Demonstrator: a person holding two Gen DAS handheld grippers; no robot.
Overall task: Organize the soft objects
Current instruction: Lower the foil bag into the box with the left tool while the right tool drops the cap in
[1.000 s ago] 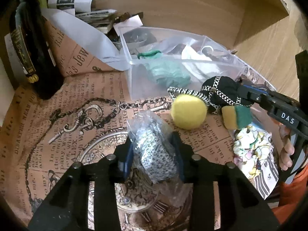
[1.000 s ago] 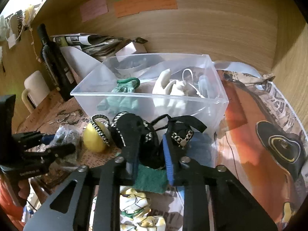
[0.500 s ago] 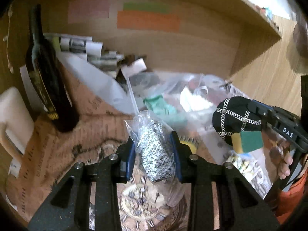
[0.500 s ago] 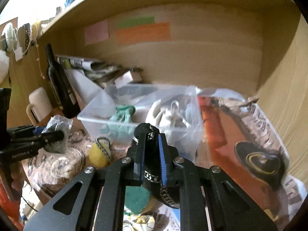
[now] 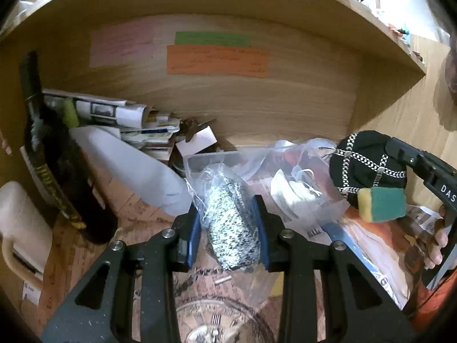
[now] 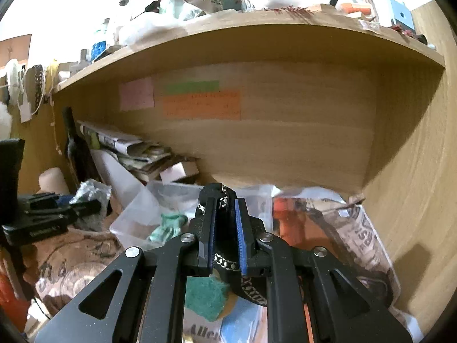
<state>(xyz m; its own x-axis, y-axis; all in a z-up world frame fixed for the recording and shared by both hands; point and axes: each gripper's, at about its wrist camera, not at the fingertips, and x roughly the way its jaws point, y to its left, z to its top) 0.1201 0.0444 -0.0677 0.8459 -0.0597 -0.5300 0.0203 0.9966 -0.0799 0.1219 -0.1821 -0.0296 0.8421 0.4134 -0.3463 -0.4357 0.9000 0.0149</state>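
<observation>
Left wrist view: the left gripper (image 5: 228,228) clamps a bagged black-and-white knit bundle (image 5: 232,228) above the clear bin's near rim (image 5: 211,158); the dark bottle (image 5: 57,171) stands well left.

Right wrist view: the right gripper (image 6: 224,234) pinches a black chain-trimmed cloth (image 6: 224,228), green sponge (image 6: 205,297) beneath, open shelf space ahead.

Light: warm and dim under the shelf (image 6: 257,28)
Glare: blown-out white above the shelf
Blur: soft, smeared detail throughout
Edges: strong fisheye bending, black vignette corners
</observation>
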